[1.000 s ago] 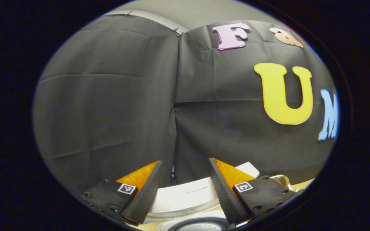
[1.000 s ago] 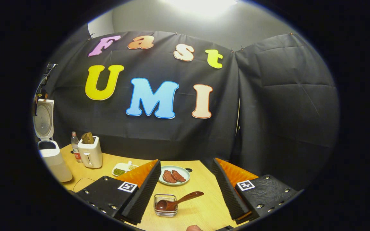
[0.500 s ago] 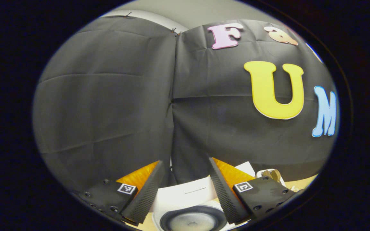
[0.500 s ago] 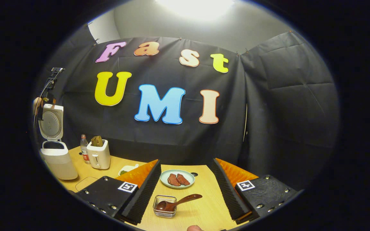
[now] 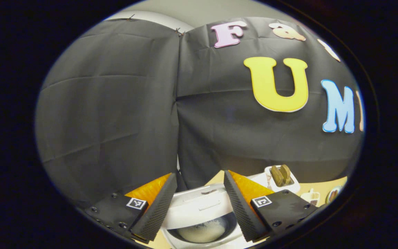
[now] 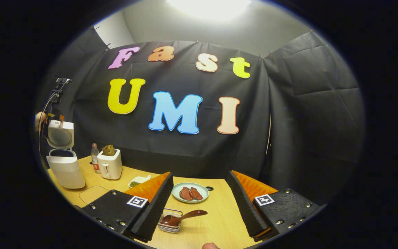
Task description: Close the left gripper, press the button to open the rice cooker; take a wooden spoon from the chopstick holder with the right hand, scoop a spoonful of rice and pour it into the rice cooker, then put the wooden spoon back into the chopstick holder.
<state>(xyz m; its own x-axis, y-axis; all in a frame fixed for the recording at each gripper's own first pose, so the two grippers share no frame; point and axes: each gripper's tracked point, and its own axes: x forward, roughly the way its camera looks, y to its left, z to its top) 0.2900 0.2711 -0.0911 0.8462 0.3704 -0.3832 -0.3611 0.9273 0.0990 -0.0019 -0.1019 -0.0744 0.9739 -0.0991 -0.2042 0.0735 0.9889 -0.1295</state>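
While the left gripper (image 5: pixel 199 193) hung over the white rice cooker (image 5: pixel 202 218), its two black ribbed fingers stood spread apart with nothing between them, and the cooker's dark inner pot (image 5: pixel 204 230) showed some pale contents at its bottom. Just past the cooker, a white toaster (image 5: pixel 282 178) with brown slices of bread in its slots stood on the light wooden table (image 5: pixel 323 188). In the right gripper view, the right gripper (image 6: pixel 199 204) was likewise spread wide and empty (its fingers flanking the scene below rather than touching anything), held above the table. Between the fingers and close to the camera sat a small wire-mesh chopstick holder (image 6: pixel 170 224), and the brown wooden spoon (image 6: pixel 181 218) lay in it, bowl down in the basket and handle leaning out to the right. Just beyond it was a pale green round plate (image 6: pixel 190 192) bearing two reddish pieces of meat. Farther off to the left stood a small white dish (image 6: pixel 138 181) with something green in it, the toaster, a clear bottle (image 6: pixel 95 162) beside it, and the rice cooker with its lid (image 6: pixel 60 135) raised upright.
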